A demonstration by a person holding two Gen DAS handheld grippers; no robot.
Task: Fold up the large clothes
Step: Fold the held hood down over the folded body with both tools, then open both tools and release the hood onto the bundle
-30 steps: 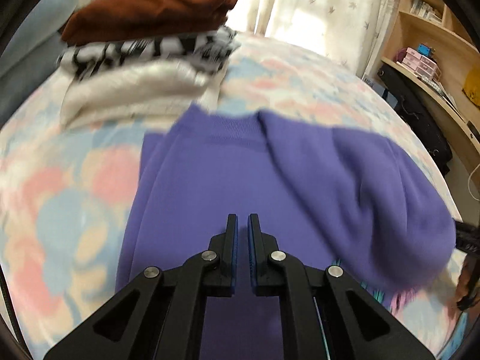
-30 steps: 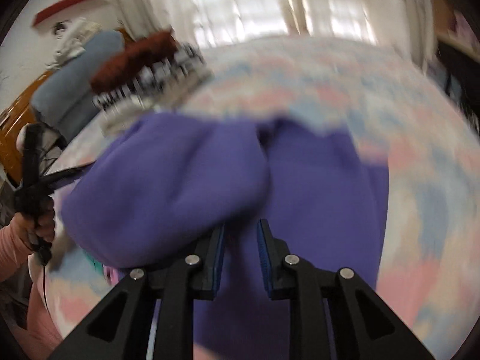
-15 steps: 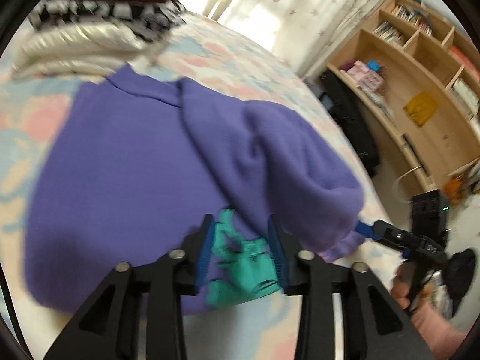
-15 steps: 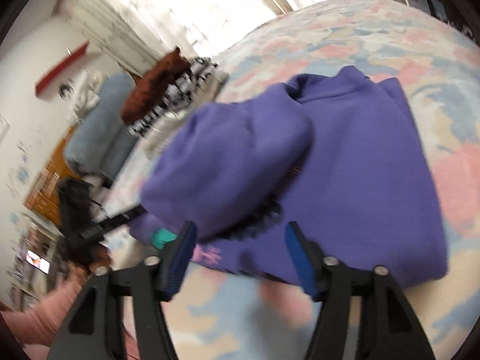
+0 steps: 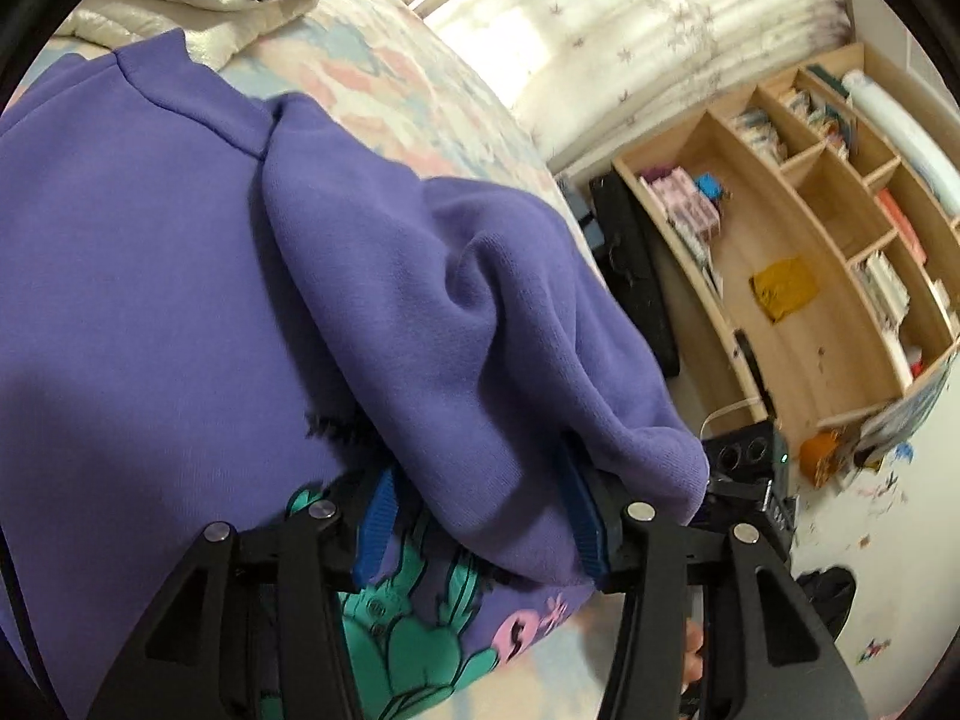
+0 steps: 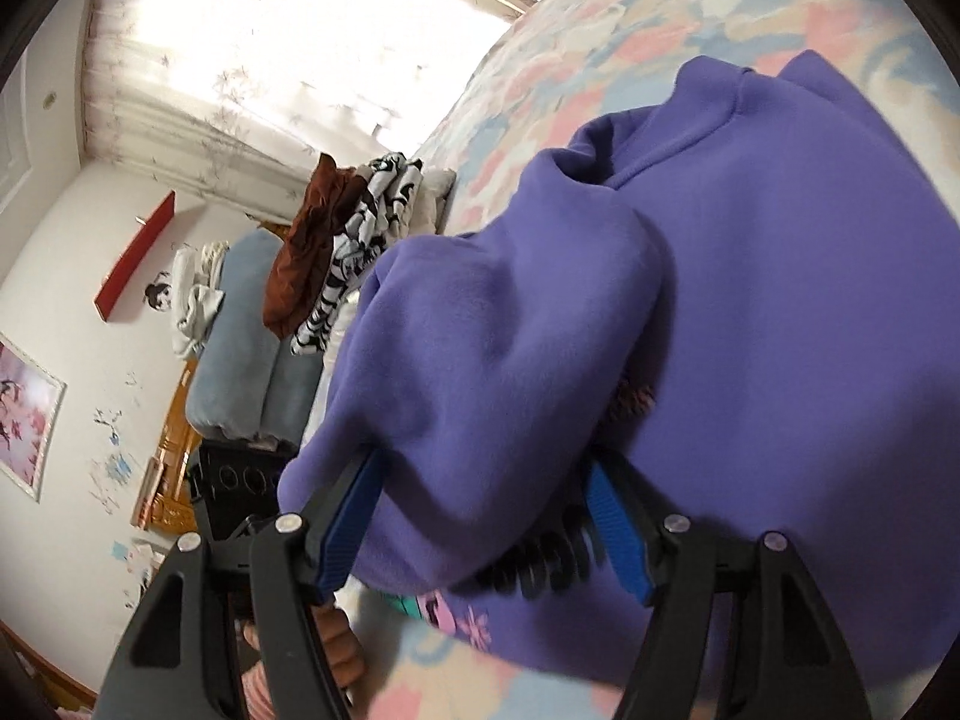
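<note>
Both grippers, left (image 5: 480, 510) and right (image 6: 480, 522), jaws just widened, straddling purple sweatshirt (image 5: 150, 300) sleeve fold at bed (image 6: 660, 30) edge, no pinch; sleeve may slump, unfold.

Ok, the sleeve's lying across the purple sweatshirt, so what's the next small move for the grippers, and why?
Probably draw both grippers straight back, clear of the folded sleeve. The left gripper and right gripper have just been opening, each with the sleeve's bulk between its jaws, and the sleeve lies across the purple sweatshirt on the bed, so this fold looks placed.
</note>
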